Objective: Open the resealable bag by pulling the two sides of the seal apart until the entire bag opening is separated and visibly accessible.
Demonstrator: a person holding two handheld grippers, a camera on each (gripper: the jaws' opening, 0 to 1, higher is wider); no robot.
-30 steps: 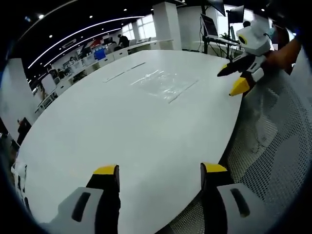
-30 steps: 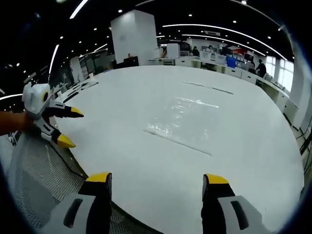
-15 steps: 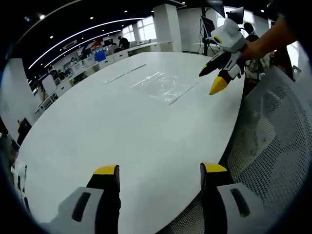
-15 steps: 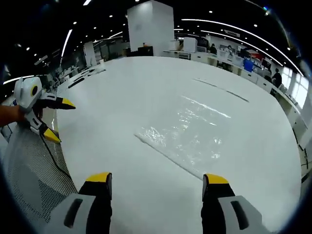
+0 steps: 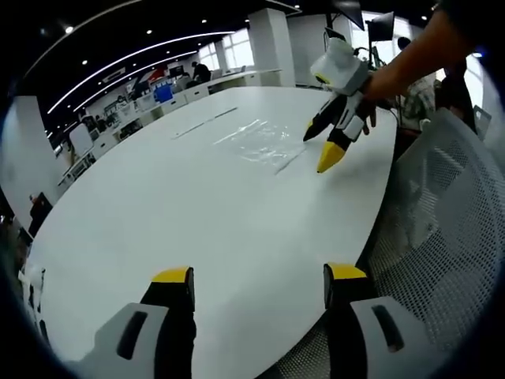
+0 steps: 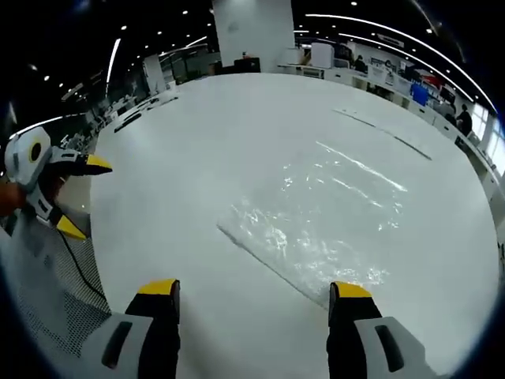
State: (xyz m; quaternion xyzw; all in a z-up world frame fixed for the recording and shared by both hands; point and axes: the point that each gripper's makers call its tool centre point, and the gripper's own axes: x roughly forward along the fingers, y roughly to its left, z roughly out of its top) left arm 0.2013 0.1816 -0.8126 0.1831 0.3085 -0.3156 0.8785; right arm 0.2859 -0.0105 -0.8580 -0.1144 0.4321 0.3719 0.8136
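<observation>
A clear resealable bag lies flat on the white table, its seal edge facing my right gripper. My right gripper hovers open just short of that seal edge, nothing between its fingers. In the left gripper view the same bag lies far across the table, with the right gripper open just above its near edge, held by a person's hand. My left gripper is open over the table's near edge, holding nothing. It also appears in the right gripper view as the left gripper, open, at the far left.
A mesh chair back stands at the table's right edge in the left gripper view, and the mesh chair appears at lower left in the right gripper view. Thin strips lie farther along the table. Desks and people fill the office behind.
My right gripper has moved forward over the table to the bag's seal edge, and the bag now looms larger in its view. My left gripper has stayed put.
</observation>
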